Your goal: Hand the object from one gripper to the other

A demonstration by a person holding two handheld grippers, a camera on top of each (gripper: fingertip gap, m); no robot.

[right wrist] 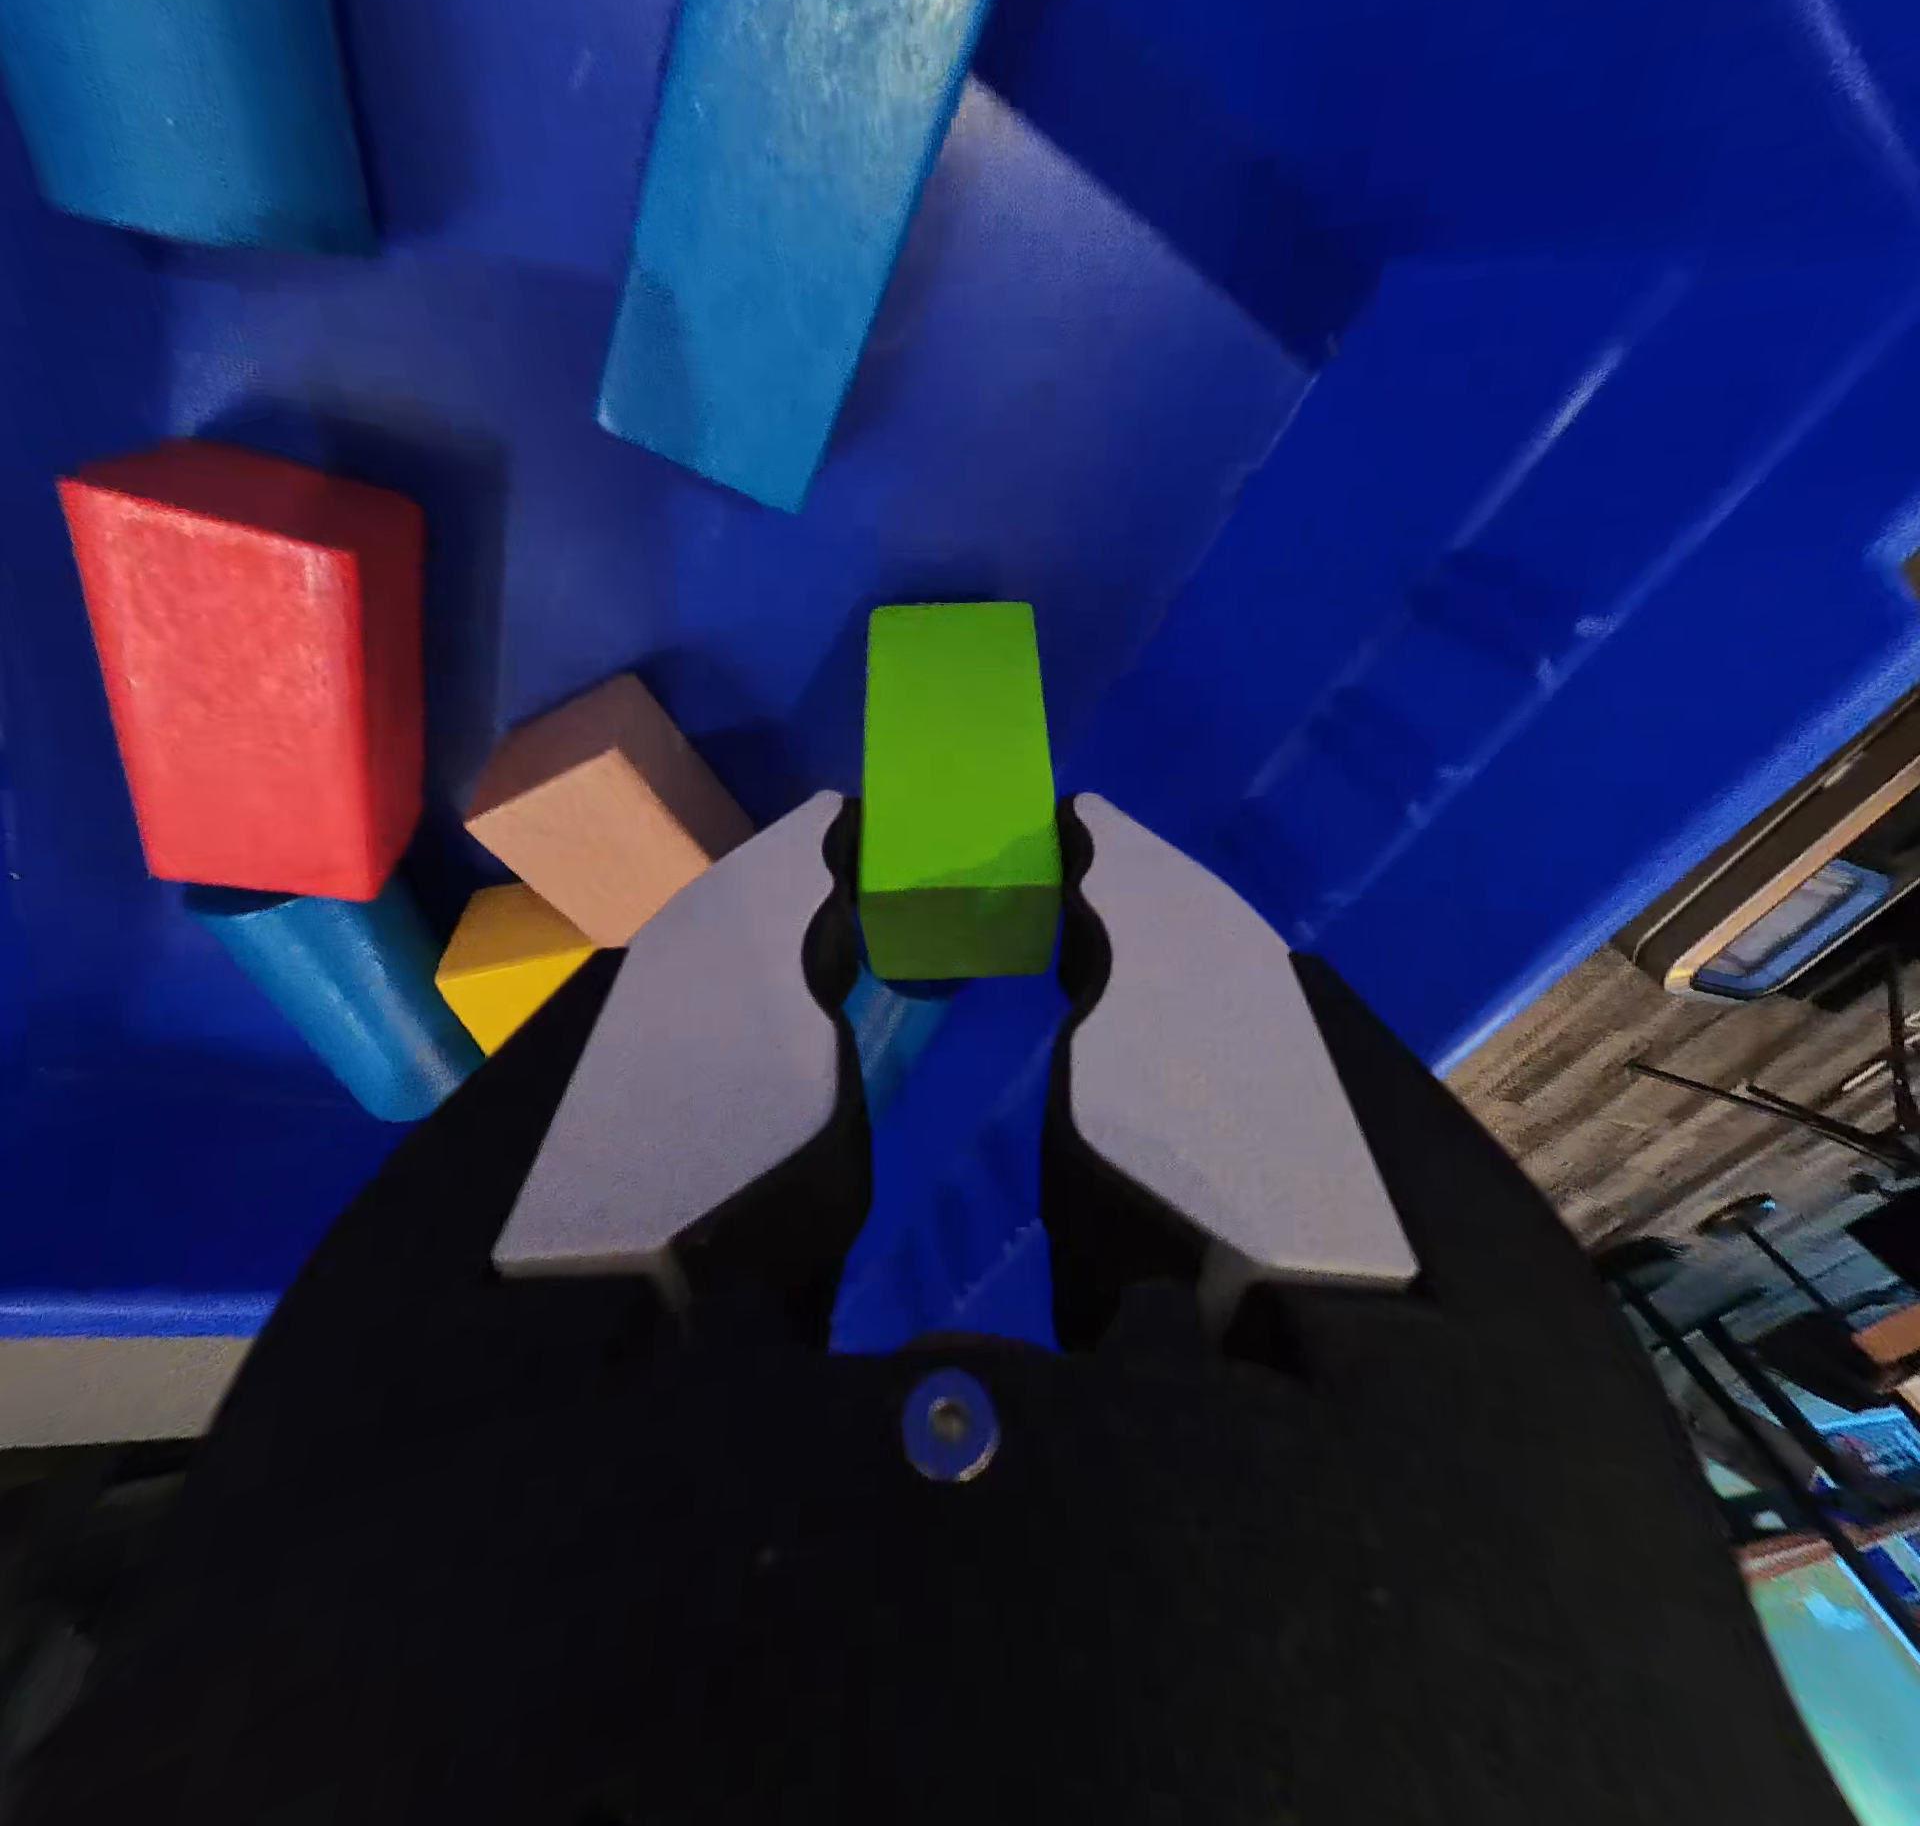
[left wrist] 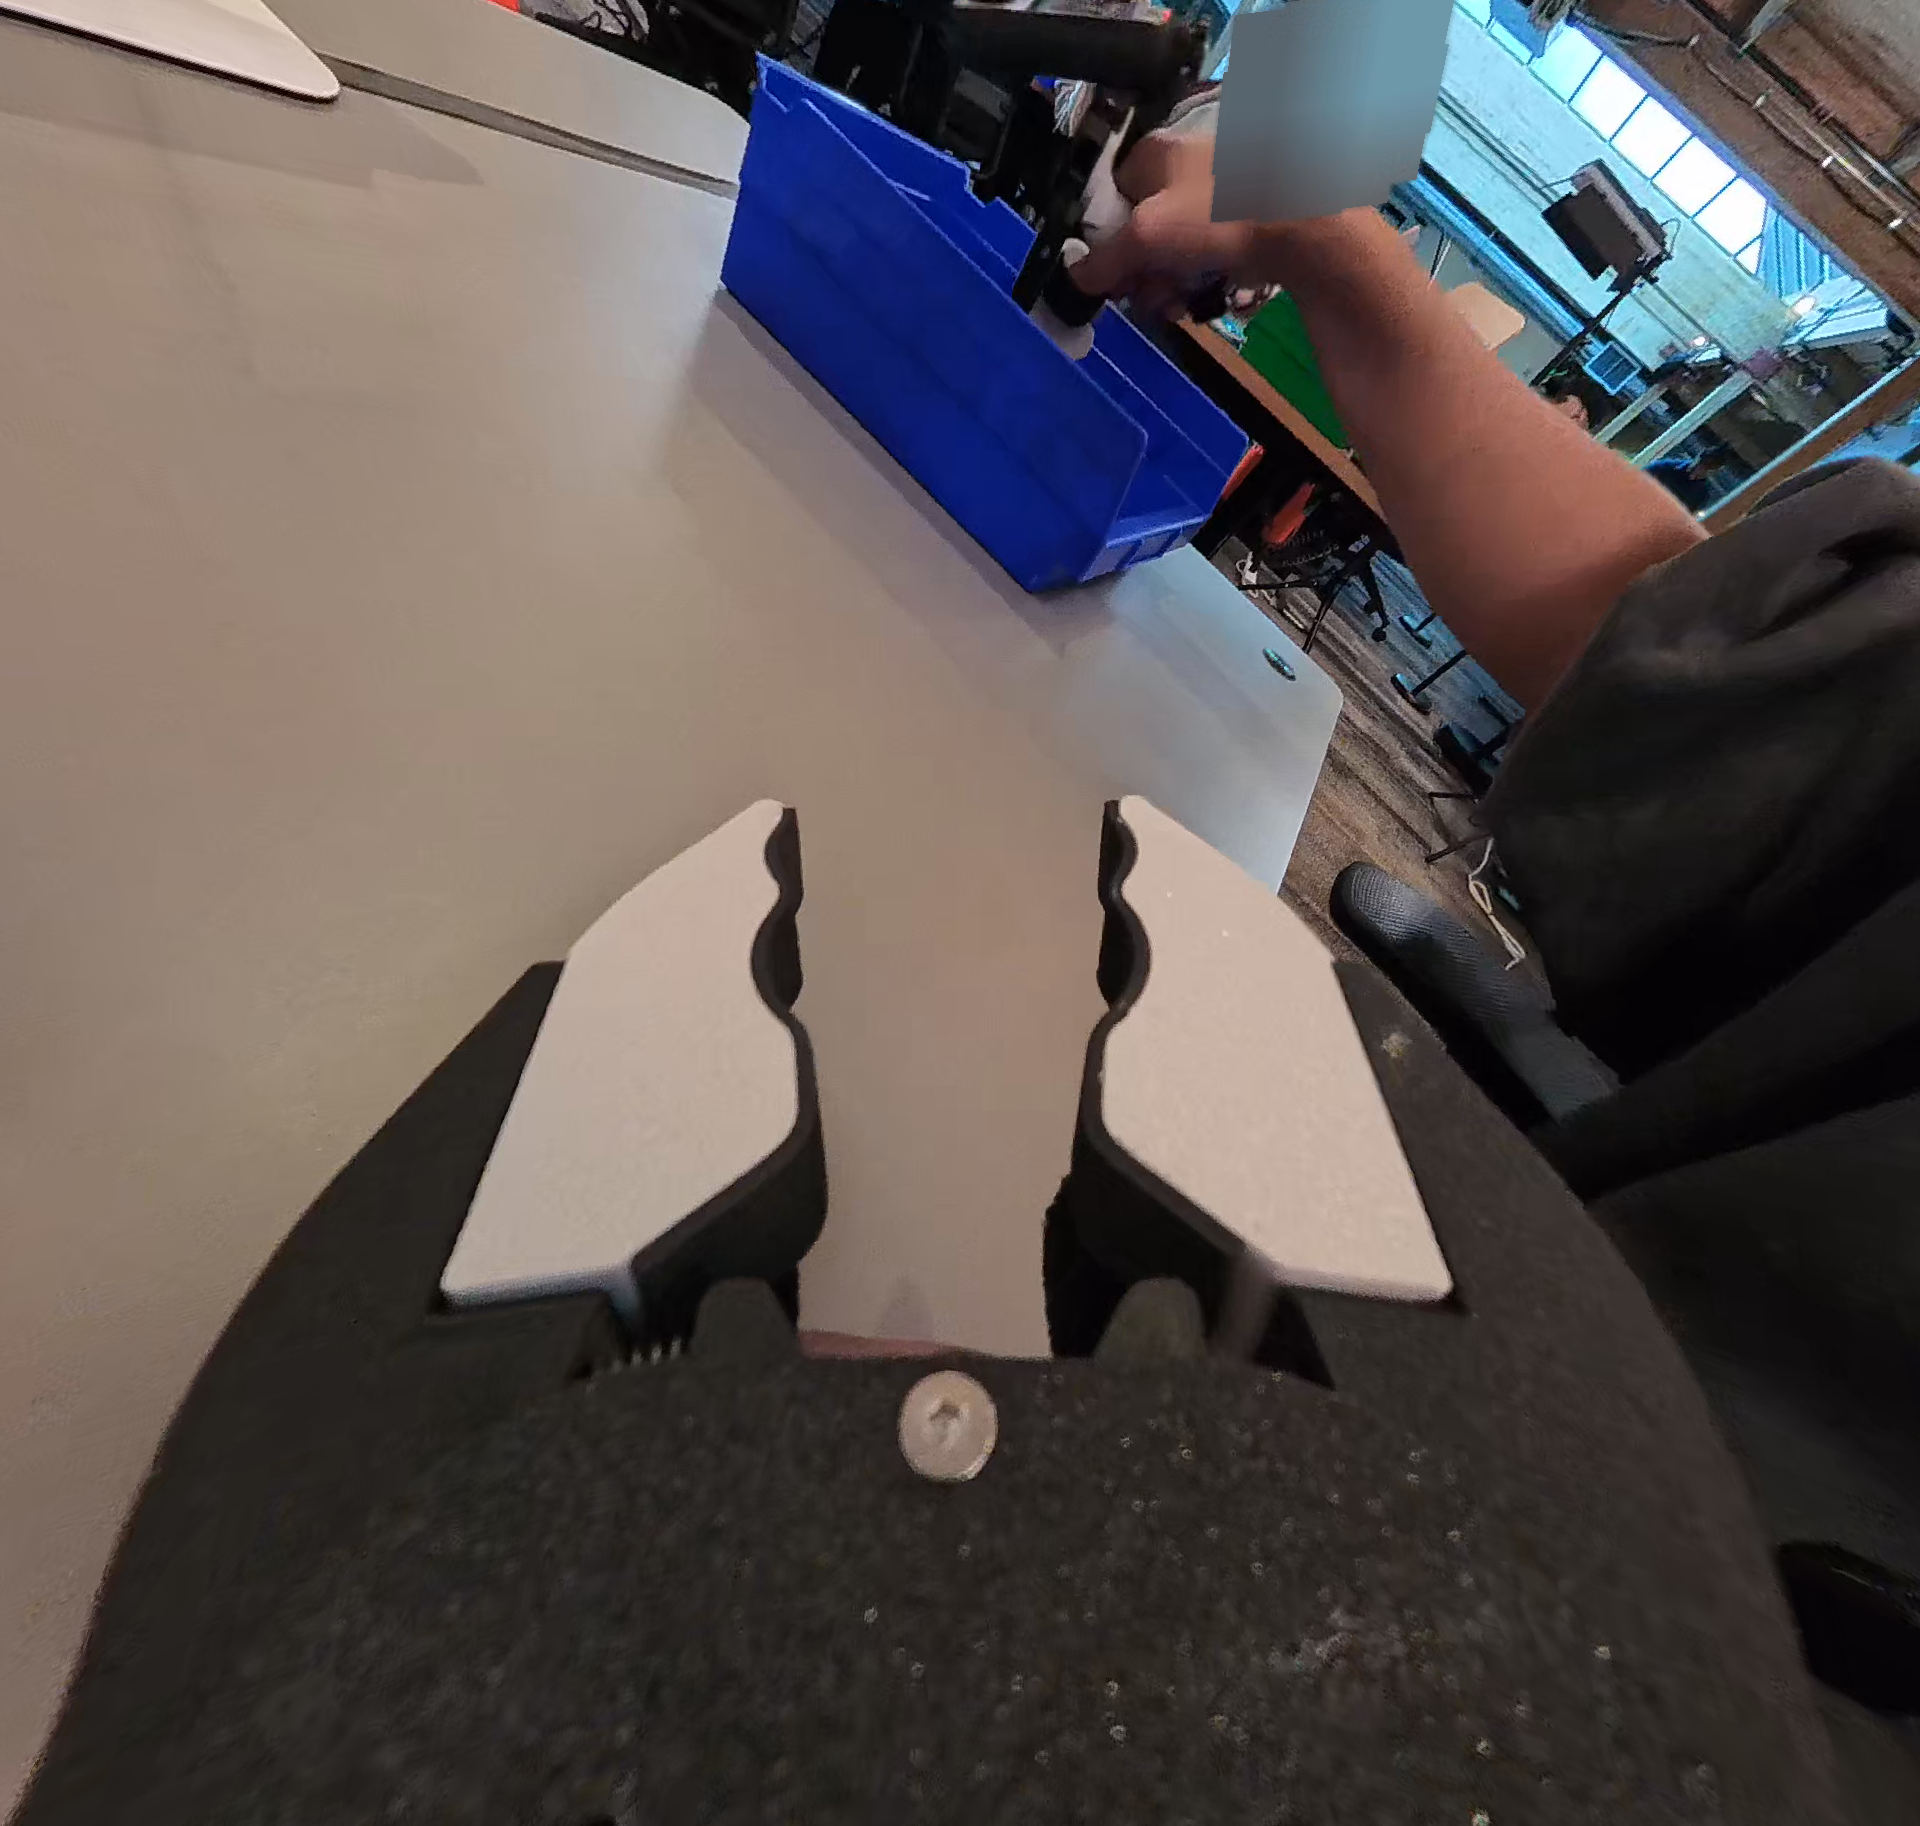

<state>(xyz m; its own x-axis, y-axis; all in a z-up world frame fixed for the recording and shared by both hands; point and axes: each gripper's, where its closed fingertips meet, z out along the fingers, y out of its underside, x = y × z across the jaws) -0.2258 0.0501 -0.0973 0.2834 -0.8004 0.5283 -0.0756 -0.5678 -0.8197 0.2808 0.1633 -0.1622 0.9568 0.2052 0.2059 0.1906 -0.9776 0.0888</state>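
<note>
The right hand-held gripper (right wrist: 958, 883) is down inside the deep blue plastic bin (right wrist: 1455, 426), its two pale fingers (right wrist: 727, 1028) clamped on the sides of a bright green rectangular wooden block (right wrist: 954, 789). The block points away from the camera, gripped near its near end, with most of its length sticking out past the fingertips. Whether it has lifted clear of the bin floor is hard to tell.

Other pieces lie loose in the bin: a red rectangular wooden block (right wrist: 249, 675) at the left, a long blue wooden plank (right wrist: 790, 207) at the far side, a plain tan wooden block (right wrist: 608, 810) and a small yellow wooden block (right wrist: 509, 961) just left of the fingers, and a blue wooden cylinder (right wrist: 332, 997) under the red one.

In the left wrist view, the left hand-held gripper (left wrist: 951, 841) hovers over the grey desk (left wrist: 364, 581), fingers apart and holding nothing. It sits well apart from the bin, which stands at the far right of the desk, where a person's hand (left wrist: 1164, 238) holds the other tool.

As a judgement, the task is at its early stage: the pick looks secured, while lifting out, bringing the two tools together, the second grasp and the release all remain.
</note>
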